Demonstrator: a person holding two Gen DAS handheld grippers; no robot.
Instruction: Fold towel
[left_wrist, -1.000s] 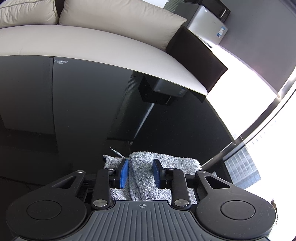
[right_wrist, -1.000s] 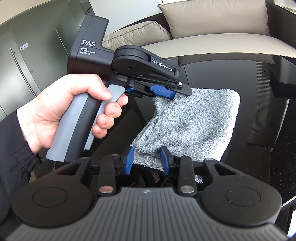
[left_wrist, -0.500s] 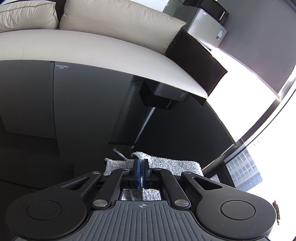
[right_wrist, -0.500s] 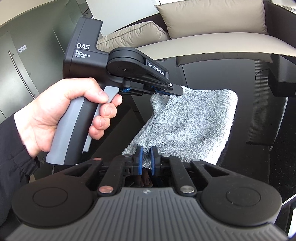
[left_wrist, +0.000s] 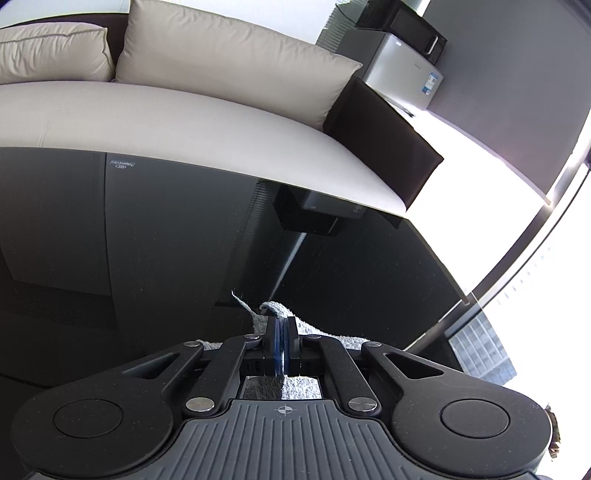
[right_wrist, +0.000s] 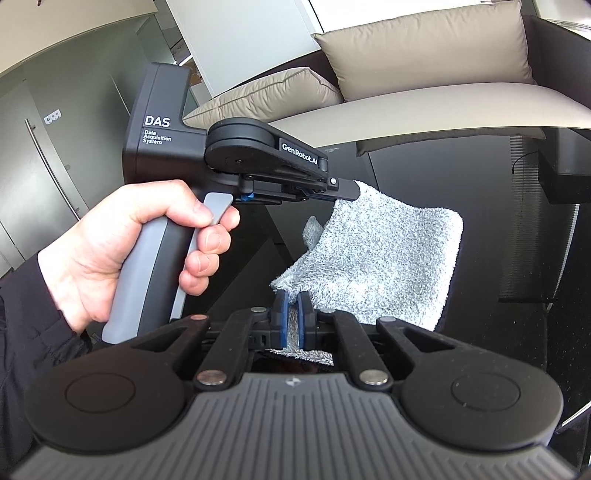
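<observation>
Right tool pinches the near corner of the grey towel; left tool clamps its far-left corner, pads hidden by cloth. Towel hangs lifted between them above the black glass surface, long axis running away from the right camera. Underside unseen. Left hand fists the handle, trigger squeezed.
</observation>
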